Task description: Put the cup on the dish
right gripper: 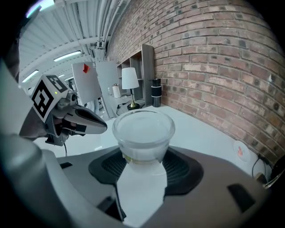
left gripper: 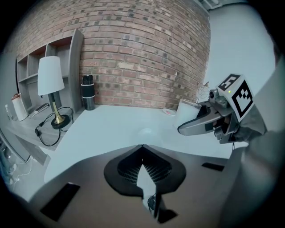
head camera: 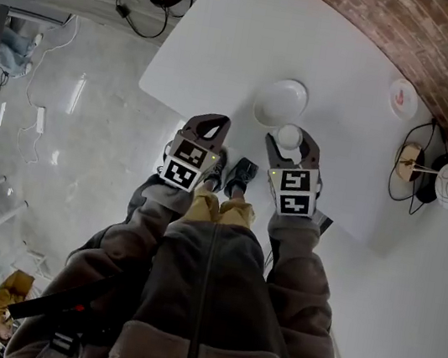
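1. Right claw [head camera: 290, 142], head view: clenched on a small clear glass cup [head camera: 289, 134], just short of the white dish [head camera: 281, 101] on the white worktop [head camera: 353, 68]. Not yet on the dish. Left claw [head camera: 208, 122] alongside, tips together, carrying nothing.
2. Left gripper view: pads meeting at the tip of the left claw [left gripper: 142, 149], nothing between them. Faint round outline of the dish [left gripper: 145, 132] ahead on the worktop [left gripper: 102, 129]; right claw [left gripper: 196, 127] off to the side.
3. Right gripper view: cup [right gripper: 142, 133] upright, pinched low on its wall, near the base, by the right claw [right gripper: 143, 153]; rim clear above the pads.
4. Handling, as a judgement: probably light and rigid, but smooth-sided, so apt to slip, and brittle against a hard dish. Best held where gripped now, low on the wall with both pads square and a moderate squeeze. Should be kept upright, set down softly at the dish's middle and released only once seated.
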Demonstrator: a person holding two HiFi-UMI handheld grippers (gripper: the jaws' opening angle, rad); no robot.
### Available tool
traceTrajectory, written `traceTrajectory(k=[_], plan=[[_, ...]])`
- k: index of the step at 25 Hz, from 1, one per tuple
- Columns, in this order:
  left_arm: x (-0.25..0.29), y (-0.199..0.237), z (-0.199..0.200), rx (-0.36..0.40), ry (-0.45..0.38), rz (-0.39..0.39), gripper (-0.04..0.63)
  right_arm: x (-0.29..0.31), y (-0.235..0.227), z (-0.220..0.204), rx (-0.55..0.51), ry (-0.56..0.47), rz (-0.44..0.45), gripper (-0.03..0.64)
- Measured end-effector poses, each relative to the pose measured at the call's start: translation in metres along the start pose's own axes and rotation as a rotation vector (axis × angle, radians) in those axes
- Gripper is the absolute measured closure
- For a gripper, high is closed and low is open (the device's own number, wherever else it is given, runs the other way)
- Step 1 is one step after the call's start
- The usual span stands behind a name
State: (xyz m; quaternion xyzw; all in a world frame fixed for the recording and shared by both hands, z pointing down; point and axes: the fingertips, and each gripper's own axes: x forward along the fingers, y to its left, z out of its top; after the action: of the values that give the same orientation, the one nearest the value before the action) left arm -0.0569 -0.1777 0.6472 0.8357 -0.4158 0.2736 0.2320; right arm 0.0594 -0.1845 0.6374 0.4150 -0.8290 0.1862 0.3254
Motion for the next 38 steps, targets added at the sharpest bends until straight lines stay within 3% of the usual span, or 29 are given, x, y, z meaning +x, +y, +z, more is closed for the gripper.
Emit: traceTrajectory(k=[21, 38], plan=[[0.037, 0.027, -0.057, -0.056, 0.076, 0.017, 0.589, 0.103, -0.034, -0.05, -0.011, 0.033, -0.021, 0.365], [0.044, 0.036, -0.07, -0.078, 0.11, 0.028, 0.589, 0.14, -0.045, -0.059, -0.003, 0.066, -0.018, 0.365]])
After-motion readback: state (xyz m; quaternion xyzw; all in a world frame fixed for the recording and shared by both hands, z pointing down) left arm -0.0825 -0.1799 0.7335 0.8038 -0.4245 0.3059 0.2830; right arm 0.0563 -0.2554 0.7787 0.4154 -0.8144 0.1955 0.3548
